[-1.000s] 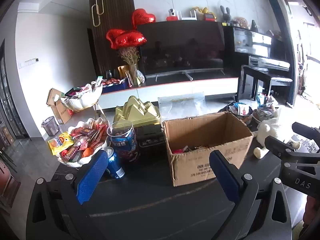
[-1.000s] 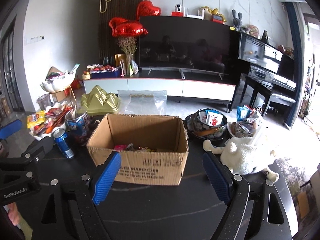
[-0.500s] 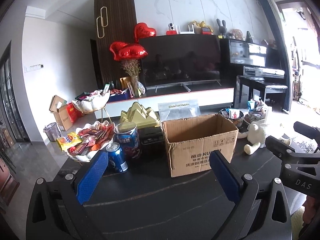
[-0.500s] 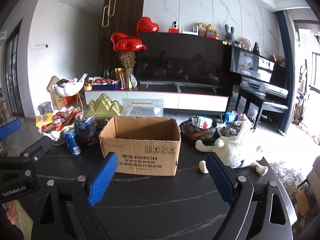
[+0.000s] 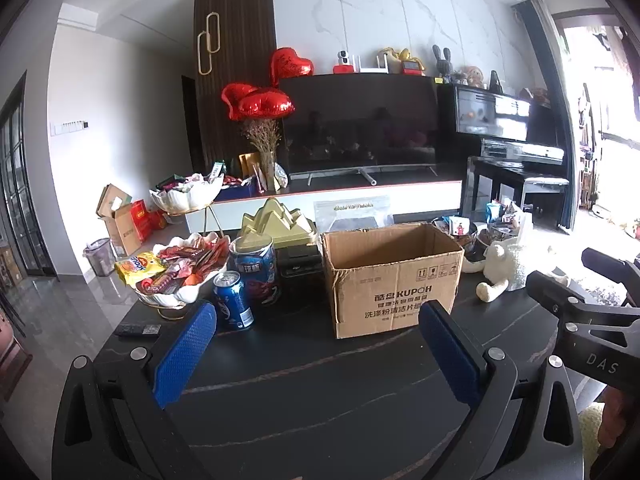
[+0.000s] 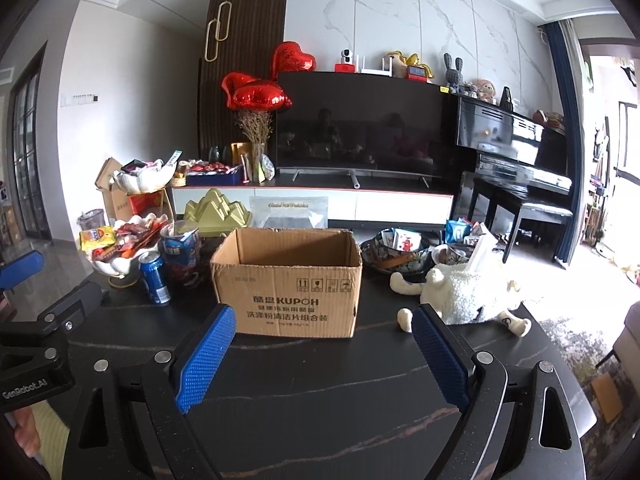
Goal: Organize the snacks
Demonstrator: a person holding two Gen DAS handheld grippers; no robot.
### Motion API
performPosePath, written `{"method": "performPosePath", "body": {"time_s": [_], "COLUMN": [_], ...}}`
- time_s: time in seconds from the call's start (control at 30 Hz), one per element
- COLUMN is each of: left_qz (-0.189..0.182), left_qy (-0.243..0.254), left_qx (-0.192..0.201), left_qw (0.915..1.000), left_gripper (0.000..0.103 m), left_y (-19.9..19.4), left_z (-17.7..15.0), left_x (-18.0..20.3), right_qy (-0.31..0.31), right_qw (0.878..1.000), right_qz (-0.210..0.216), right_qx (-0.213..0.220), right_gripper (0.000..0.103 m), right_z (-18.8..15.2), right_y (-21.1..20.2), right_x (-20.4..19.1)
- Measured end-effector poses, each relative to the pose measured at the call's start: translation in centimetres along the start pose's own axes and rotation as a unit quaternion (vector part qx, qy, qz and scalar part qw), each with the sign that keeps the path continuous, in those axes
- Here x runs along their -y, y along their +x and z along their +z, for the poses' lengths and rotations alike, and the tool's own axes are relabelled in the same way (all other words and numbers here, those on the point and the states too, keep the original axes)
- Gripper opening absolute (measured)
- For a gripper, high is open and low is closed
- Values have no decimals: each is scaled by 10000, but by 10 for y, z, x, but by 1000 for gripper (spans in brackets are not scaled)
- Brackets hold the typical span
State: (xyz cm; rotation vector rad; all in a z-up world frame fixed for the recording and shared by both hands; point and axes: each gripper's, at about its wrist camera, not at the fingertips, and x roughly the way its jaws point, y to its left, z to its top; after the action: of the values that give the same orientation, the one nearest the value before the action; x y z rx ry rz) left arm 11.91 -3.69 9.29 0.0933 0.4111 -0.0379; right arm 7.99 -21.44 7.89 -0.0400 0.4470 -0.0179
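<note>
the left hand-held gripper (image 5: 316,344) is hanging over the dark tabletop (image 5: 320,392) with its blue pads spread wide and nothing between them. the right hand-held gripper (image 6: 320,350) is doing the same, released and empty, its blue pads framing the lower corners of the cardboard box (image 6: 286,280) from well short of it.

the cardboard box is sitting open-topped near the middle of the tabletop, printed side facing the cameras; its inside is not showing from this low angle. to its left a white shell-shaped bowl of snacks (image 5: 180,276) is standing on a small stand, with a yellow packet (image 5: 138,270) lying on its near left edge. a blue drink can (image 5: 233,300) is standing upright just in front of a blue tub (image 5: 256,272), both between the bowl and the box. a black remote (image 5: 138,330) is lying near the tabletop's left edge.

to the right of the box a dark patterned bowl (image 6: 394,254) holding packets is sitting on the tabletop, and a white plush toy (image 6: 468,296) is lying beside it, one leg reaching toward the box. more packets (image 6: 460,232) are piling up behind the toy.
</note>
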Motion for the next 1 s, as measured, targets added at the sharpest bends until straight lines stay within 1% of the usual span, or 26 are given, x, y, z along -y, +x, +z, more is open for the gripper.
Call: {"method": "performPosePath", "body": {"time_s": [0.17,0.43,1.0], "left_qz": [-37,7,-45], "left_qy": [-5,33,25], "left_qx": [53,201,191], "left_qw": [10000,9998,9998], "left_gripper": [103,103,103], "left_y": [-5,-16,-19], "left_z": [-2,-3,-5], "left_x": [-1,-2,-1], "right_qy": [-4,27,30], "right_qw": [10000,10000,9999], "right_qz": [9,64,88], "right_qx": [25,19,40], "right_gripper": [90,90,90], "right_z": [-7,-13,-12], "right_y": [-9,-20,-26], "right_x": [-2,-4,-6]}}
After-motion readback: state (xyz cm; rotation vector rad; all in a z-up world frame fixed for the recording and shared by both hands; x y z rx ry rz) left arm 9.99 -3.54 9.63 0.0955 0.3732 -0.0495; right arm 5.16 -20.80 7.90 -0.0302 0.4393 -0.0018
